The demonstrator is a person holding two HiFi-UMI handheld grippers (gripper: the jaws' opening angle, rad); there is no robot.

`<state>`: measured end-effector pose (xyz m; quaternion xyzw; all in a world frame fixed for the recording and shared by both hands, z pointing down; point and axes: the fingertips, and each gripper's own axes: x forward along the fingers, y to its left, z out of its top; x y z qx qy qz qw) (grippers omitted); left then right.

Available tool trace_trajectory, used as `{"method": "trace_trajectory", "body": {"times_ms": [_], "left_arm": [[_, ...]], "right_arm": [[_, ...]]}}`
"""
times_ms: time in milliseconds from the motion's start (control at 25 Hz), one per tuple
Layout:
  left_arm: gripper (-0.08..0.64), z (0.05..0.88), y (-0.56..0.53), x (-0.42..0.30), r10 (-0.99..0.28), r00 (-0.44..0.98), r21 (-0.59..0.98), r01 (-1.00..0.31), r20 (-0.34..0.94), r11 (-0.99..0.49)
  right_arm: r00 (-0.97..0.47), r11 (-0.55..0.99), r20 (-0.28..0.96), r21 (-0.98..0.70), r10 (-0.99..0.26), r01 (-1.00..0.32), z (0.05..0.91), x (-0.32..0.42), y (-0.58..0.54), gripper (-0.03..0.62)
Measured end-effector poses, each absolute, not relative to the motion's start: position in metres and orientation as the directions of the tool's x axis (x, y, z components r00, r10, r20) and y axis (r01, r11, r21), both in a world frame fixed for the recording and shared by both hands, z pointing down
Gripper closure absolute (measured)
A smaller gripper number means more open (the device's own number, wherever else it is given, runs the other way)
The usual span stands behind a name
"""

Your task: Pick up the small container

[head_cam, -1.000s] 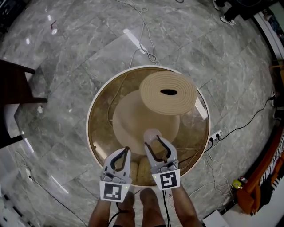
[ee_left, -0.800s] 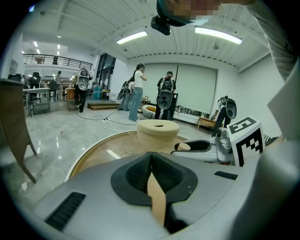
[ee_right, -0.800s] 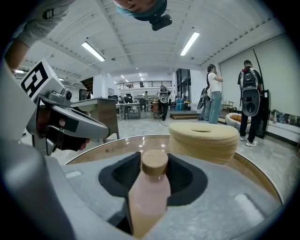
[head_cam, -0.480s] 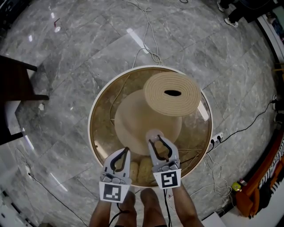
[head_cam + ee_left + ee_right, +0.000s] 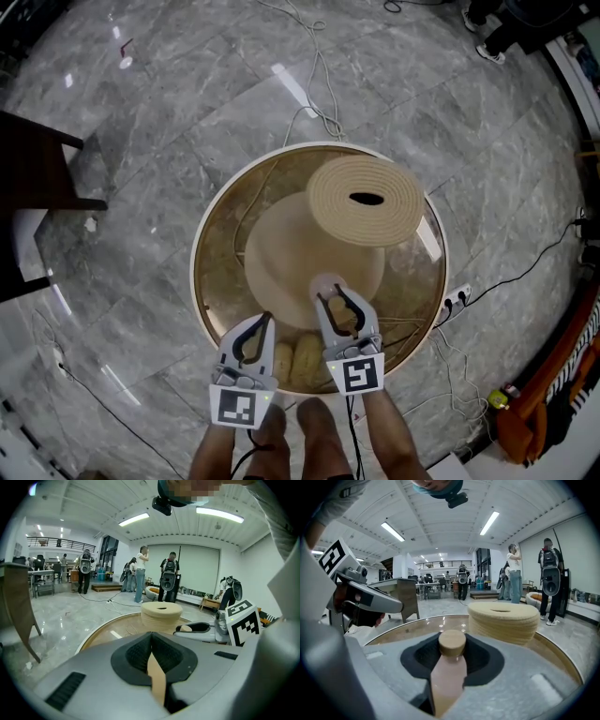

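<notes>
The small container (image 5: 327,283) is a pale pink bottle with a round wooden cap (image 5: 451,643). It stands on the near part of the round glass-topped table (image 5: 201,246). My right gripper (image 5: 330,296) has its jaws closed in on the container's sides, the cap just above them. The left gripper (image 5: 266,319) hovers over the table's near edge to the left, shut with nothing in it; the left gripper view shows only a thin slit between its pads (image 5: 151,645). A thick coiled woven disc (image 5: 366,199) lies on the far side of the table.
A beige cone-shaped base (image 5: 281,251) shows under the glass. Cables and a power strip (image 5: 455,290) trail over the marble floor. A dark chair (image 5: 37,187) stands at the left. Several people (image 5: 140,573) stand far off in the hall. The holder's legs (image 5: 302,439) are below the grippers.
The right gripper's jaws have narrowed from wide open onto the container. The left gripper has stayed in place, shut.
</notes>
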<state>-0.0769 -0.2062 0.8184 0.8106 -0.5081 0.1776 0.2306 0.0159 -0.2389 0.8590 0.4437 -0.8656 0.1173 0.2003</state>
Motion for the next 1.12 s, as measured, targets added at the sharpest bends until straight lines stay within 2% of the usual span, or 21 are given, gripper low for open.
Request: {"method": "trace_trajectory", "body": {"times_ms": [440,1120], "left_arm": [[0.541,0.754,-0.217,-0.078,-0.77,0.426,0.155,-0.902,0.475,-0.403],[0.541,0.556,-0.207,-0.065,-0.814,0.468,0.079,-0.879,0.345,-0.471]], "right_arm": [[-0.544,0.598,0.421,-0.004,-0.726,-0.802,0.794,0.016,-0.243,0.465],[-0.542,0.584,0.338,0.027,-0.769,-0.812,0.588,0.024,-0.216,0.463]]}}
